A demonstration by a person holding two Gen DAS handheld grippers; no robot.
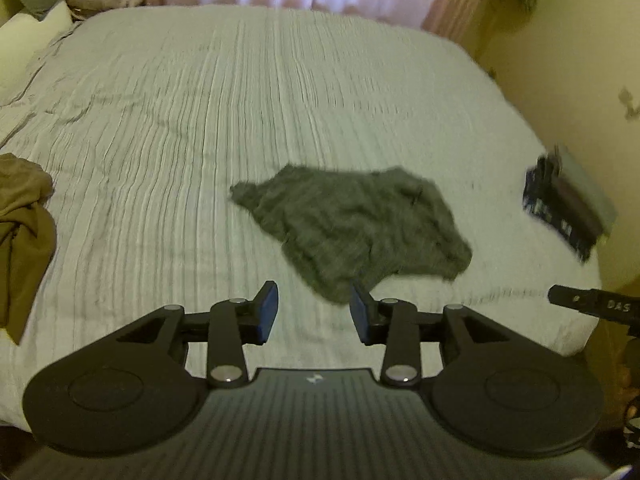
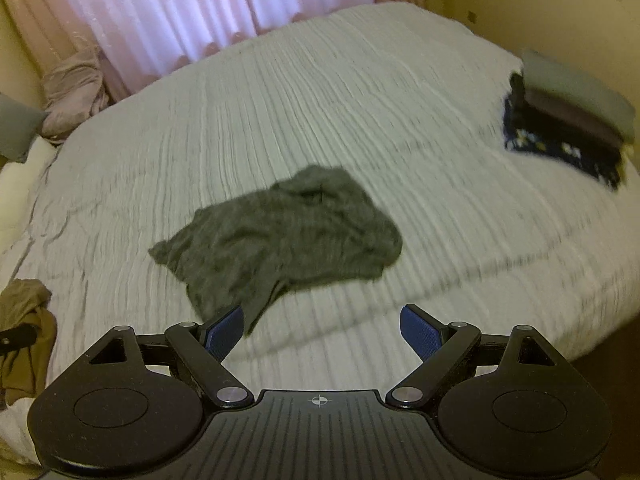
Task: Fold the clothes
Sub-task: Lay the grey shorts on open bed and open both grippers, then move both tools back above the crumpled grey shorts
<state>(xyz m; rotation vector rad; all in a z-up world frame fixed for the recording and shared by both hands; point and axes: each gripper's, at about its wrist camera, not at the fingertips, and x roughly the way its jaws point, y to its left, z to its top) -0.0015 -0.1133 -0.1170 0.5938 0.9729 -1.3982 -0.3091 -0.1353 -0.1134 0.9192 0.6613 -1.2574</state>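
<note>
Motion blur smears the stack of clothes (image 1: 568,204) at the left wrist view's right edge. The brown garment (image 2: 24,332) is cut off at the right wrist view's lower left.

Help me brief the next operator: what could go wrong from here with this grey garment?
The grey garment lies crumpled, so a pinch may catch several layers. Both the left gripper and right gripper hover open near the same corner and might collide. The folded stack sits at the bed's edge and could be knocked off.

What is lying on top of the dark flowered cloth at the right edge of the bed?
On the flowered cloth lie a folded brownish garment and a grey one above it. What else the stack holds is covered.
</note>
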